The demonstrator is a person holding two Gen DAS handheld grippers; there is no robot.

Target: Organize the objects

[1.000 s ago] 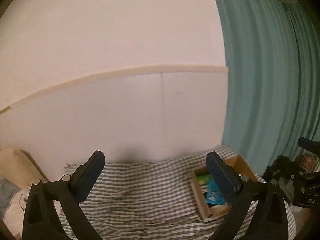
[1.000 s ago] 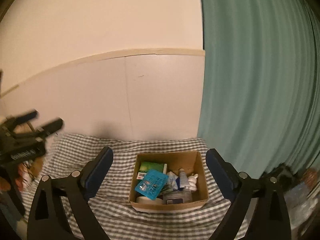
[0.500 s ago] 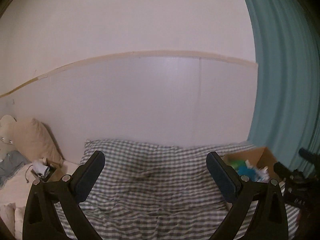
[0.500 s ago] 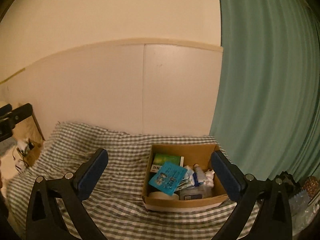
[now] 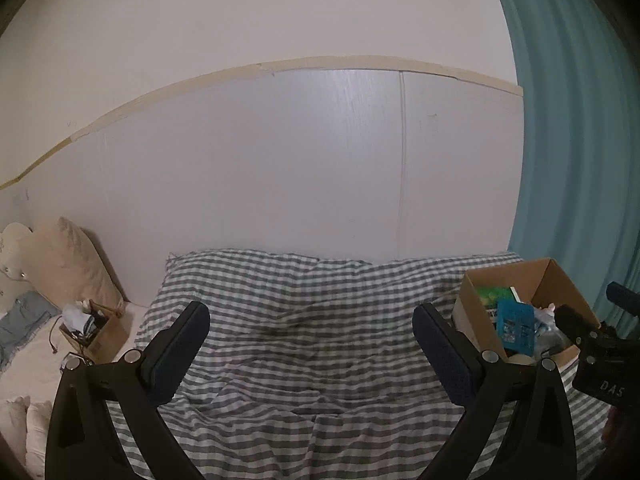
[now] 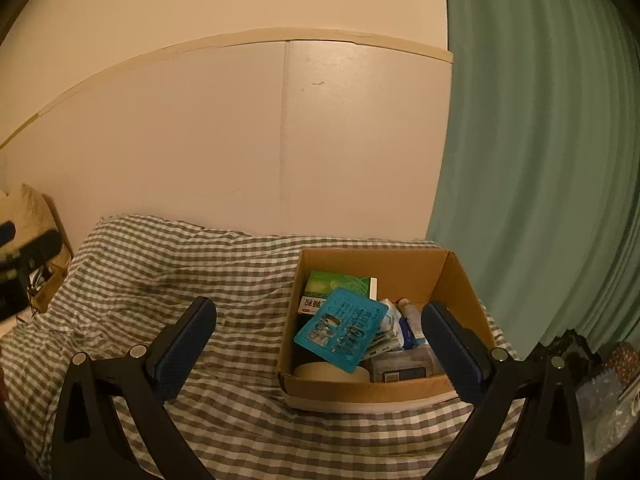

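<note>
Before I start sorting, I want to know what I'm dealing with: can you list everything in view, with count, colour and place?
cardboard box: one, brown, open, on the checked cloth near the curtain
green carton: one, inside the box, at the back
blue packet: one, tilted over the box's contents
tape roll: one, pale, front of the box
small bottle: one, white, in the box
checked cloth: one, grey and white
small box: one, brown, far left, full of odds and ends
pillow: one, beige, against the wall
curtain: one, green
left hand-held gripper: open, empty
right hand-held gripper: open, empty
</note>
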